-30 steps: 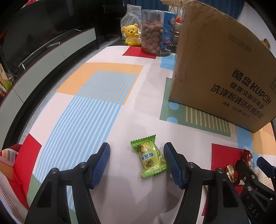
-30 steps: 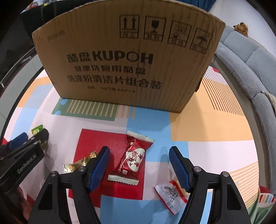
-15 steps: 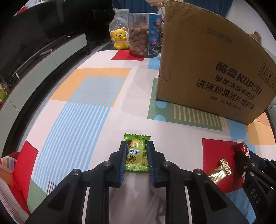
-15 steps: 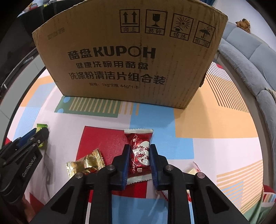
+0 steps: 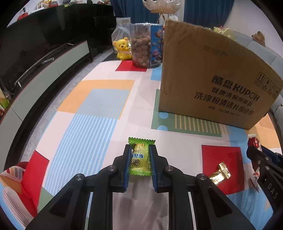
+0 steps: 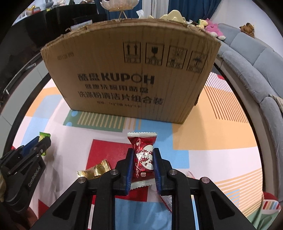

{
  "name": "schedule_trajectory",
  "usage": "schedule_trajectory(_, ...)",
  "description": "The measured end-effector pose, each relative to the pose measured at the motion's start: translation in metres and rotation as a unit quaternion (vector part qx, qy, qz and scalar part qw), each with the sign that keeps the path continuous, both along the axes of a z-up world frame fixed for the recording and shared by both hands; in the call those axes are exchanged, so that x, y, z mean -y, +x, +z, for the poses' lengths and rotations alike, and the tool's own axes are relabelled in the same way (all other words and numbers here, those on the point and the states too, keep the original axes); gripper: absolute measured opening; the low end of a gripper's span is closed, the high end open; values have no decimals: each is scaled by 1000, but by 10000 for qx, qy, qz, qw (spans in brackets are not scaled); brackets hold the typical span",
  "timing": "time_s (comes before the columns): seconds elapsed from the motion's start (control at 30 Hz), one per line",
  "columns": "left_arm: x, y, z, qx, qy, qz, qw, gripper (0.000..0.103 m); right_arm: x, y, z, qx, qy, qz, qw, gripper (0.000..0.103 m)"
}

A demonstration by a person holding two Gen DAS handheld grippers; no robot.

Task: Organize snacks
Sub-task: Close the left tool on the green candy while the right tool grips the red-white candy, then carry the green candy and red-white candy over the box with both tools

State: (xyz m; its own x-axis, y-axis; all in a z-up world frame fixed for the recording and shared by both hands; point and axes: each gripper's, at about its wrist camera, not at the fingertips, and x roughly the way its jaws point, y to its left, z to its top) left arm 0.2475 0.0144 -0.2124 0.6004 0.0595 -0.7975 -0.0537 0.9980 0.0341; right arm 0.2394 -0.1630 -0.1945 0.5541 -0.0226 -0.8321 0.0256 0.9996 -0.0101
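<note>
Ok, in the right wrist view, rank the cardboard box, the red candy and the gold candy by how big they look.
1. Cardboard box, by far the largest.
2. Red candy, held in the right tongs.
3. Gold candy, smallest, though the tongs partly hide it and the red candy may sit nearer the camera, so that gap is unsure.

A patterned table covering (image 5: 99, 109) of red, orange, pale blue striped and green blocks fills the lower centre of both views. Along the left edge of the left-wrist view runs a low grey cabinet (image 5: 44, 83) with a dark glossy top. A grey sofa (image 6: 251, 58) curves down the right side of the right-wrist view, with plush toys (image 6: 212, 28) on its back at upper right. Dark blue curtains (image 5: 198, 12) hang at the top centre, beside a white wall (image 5: 251, 19) at upper right. A pale bowl-shaped lamp (image 5: 161, 5) stands before the curtains. Lighting is even and indoor.
</note>
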Motion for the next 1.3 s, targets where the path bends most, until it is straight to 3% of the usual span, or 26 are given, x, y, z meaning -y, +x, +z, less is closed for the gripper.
schedule_trajectory(0.5, 6, -16, 35, 252, 69, -113, 9996, 21, 7, -21, 45, 421, 104, 7, 9991, 22)
schedule_trajectory(1.3, 24, -22, 88, 593, 95, -306, 9977, 21, 21, -25, 90, 874, 282, -32, 9958, 22)
